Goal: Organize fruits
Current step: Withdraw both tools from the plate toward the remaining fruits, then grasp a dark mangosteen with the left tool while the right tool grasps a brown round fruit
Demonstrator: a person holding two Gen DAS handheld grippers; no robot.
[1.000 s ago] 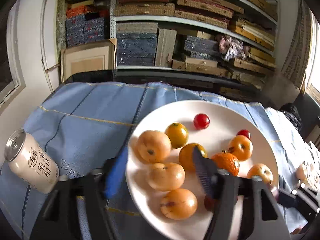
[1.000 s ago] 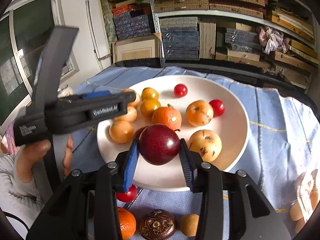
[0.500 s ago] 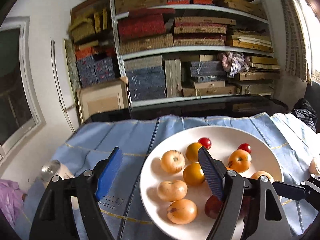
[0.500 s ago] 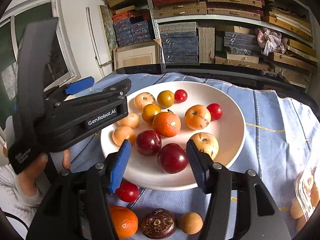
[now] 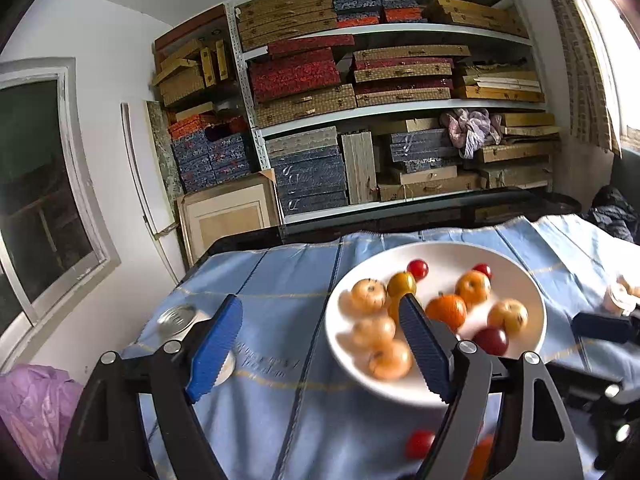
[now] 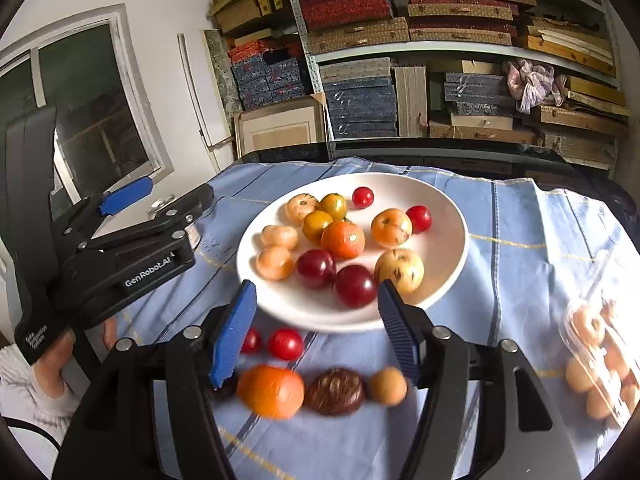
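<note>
Plate (image 6: 448, 216) — white, shallow, on the blue cloth (image 6: 520, 216) of the bench. Holds about a dozen fruits: two dark plums (image 6: 354, 285) at the near edge, a mandarin (image 6: 343, 239) at centre, pale yellow-orange fruits and small red tomatoes (image 6: 363, 197) toward the back.

Loose fruit, on the cloth just before the plate: orange (image 6: 271, 390), brown wrinkled fruit (image 6: 336, 391), small tan fruit (image 6: 387, 387), two red tomatoes (image 6: 285, 344).

Clear tub (image 6: 600, 360) of pale fruit at far right, blurred. Can (image 5: 178, 318) at left of the plate.

Right gripper (image 6: 316, 328) — jaws wide apart, holding nothing, poised above the loose row.

Left gripper (image 5: 320, 350) — jaws wide apart, empty, beside the plate's left rim.

Handling, as judged: all fruit light, round, inclined to roll. Tomatoes and plums smooth-skinned and soft; squeeze gently, across the widest girth. Orange firmer, its peel offering better purchase. Wrinkled brown fruit probably has a brittle shell — close slowly. Take each from above with the pads on opposite sides, clear of its neighbours, which lie close together.
</note>
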